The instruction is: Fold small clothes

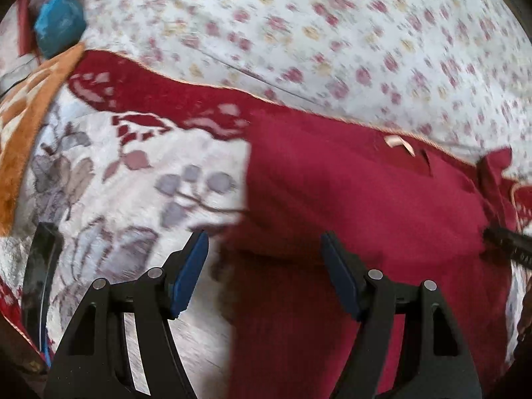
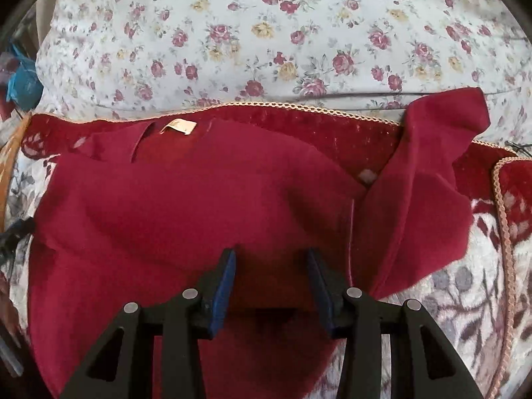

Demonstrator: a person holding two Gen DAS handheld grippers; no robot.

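A small dark red shirt (image 2: 199,199) lies flat on a patterned blanket, neck label (image 2: 178,127) at the far edge and one sleeve (image 2: 432,153) spread to the right. It also shows in the left wrist view (image 1: 365,206), which is blurred. My left gripper (image 1: 264,242) is open and empty, over the shirt's left edge. My right gripper (image 2: 271,256) is open and empty, just above the shirt's near middle. The other gripper's black tip (image 1: 508,246) shows at the right edge of the left wrist view.
The blanket (image 2: 465,292) is white with grey leaves and a red border with braided trim (image 2: 282,104). Beyond it lies a white floral sheet (image 2: 266,33). An orange blanket edge (image 1: 20,139) and a blue item (image 1: 56,23) lie far left.
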